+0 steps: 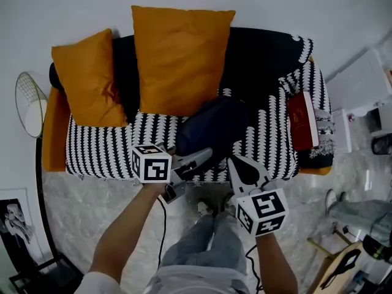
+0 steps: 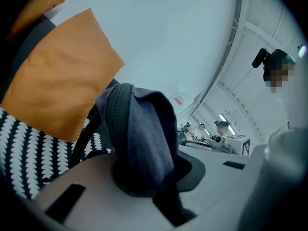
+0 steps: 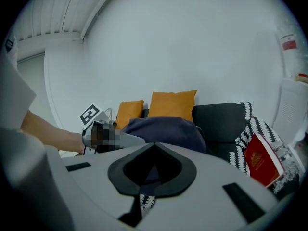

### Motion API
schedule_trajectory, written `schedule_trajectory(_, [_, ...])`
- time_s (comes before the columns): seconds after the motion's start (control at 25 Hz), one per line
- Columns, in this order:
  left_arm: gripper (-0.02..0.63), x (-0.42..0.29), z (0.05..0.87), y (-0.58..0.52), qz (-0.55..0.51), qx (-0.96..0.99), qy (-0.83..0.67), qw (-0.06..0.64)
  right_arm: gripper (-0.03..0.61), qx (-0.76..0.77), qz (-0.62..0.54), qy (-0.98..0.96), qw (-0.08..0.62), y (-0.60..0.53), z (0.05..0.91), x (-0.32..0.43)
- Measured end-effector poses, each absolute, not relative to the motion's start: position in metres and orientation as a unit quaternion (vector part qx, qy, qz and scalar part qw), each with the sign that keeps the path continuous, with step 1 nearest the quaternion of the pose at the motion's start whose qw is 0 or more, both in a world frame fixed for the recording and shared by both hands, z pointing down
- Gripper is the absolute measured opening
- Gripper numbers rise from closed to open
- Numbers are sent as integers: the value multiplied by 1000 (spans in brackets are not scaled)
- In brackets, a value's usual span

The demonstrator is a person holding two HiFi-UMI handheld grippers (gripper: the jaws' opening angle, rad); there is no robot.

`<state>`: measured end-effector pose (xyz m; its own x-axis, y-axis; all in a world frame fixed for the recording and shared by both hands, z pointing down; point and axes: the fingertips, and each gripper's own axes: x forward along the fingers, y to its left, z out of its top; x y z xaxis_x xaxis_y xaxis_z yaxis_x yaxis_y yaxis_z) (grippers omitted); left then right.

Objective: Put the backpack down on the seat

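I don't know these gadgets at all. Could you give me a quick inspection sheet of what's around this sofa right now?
Surface: sofa seat, black-and-white patterned cover.
Job's things: dark backpack, apparently resting on the seat in front of the backrest.
Clutter: two orange cushions against the backrest; red book on the sofa's arm.
Grippers: left gripper shut on the backpack's fabric; right gripper shut, empty, close to the backpack.
Cables: cable hanging from the left gripper.
Surroundings: marble-look floor, white wall.
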<state>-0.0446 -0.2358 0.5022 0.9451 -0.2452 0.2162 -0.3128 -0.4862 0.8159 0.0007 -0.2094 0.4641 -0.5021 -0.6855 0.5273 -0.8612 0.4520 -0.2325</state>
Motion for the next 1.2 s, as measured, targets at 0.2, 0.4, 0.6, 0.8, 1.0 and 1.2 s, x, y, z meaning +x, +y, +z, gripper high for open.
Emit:
schedule_trajectory(0.2, [46, -39, 519, -260, 43, 873, -155, 460, 2, 452, 241, -839, 182, -222, 480, 2])
schedule_trajectory(0.4, [46, -33, 539, -276, 60, 880, -141, 450, 2, 435, 252, -841, 200, -232, 505, 6])
schedule_trajectory(0.6, [46, -32, 563, -296, 84, 878, -139, 449, 2, 420, 265, -842, 211, -252, 525, 5])
schedule_trajectory(0.8, [46, -34, 575, -313, 100, 881, -129, 444, 2, 395, 276, -849, 218, -271, 539, -2])
schedule_trajectory(1.0, [46, -38, 591, -325, 113, 881, -127, 441, 2, 377, 277, -854, 228, -289, 553, -8])
schedule_trajectory(1.2, [46, -44, 599, -337, 111, 884, -124, 438, 2, 365, 278, -857, 234, -302, 565, -13])
